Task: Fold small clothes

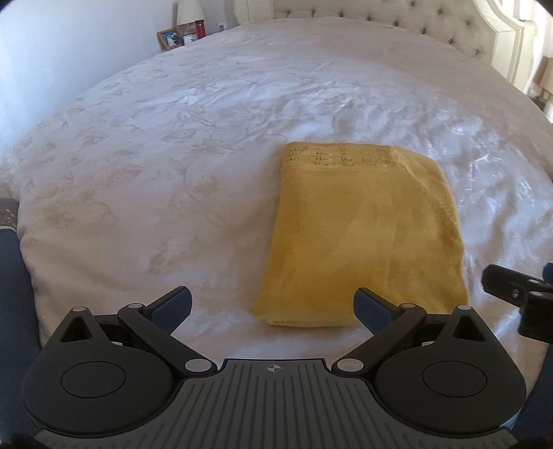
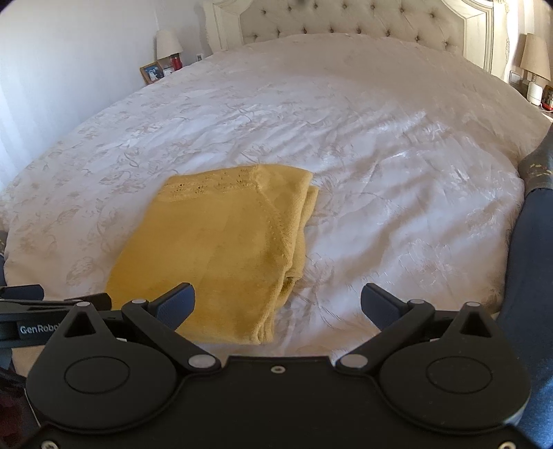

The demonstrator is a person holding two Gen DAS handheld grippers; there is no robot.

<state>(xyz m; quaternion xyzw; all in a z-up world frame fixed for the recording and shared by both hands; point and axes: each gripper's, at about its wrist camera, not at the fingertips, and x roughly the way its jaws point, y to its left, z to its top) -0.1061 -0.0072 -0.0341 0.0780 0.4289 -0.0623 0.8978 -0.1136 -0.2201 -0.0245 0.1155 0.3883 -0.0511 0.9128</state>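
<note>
Garment yellow knit, folded rectangle, eyelet trim | left claw released | right claw released

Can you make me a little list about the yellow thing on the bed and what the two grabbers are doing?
Yellow garment: folded into a neat rectangle, lacy band at the far end
Where: lying flat on the white bedspread
Left gripper: open, empty, at the near edge of the fold
Right gripper: open, empty
Far off: headboard, lamp
</note>
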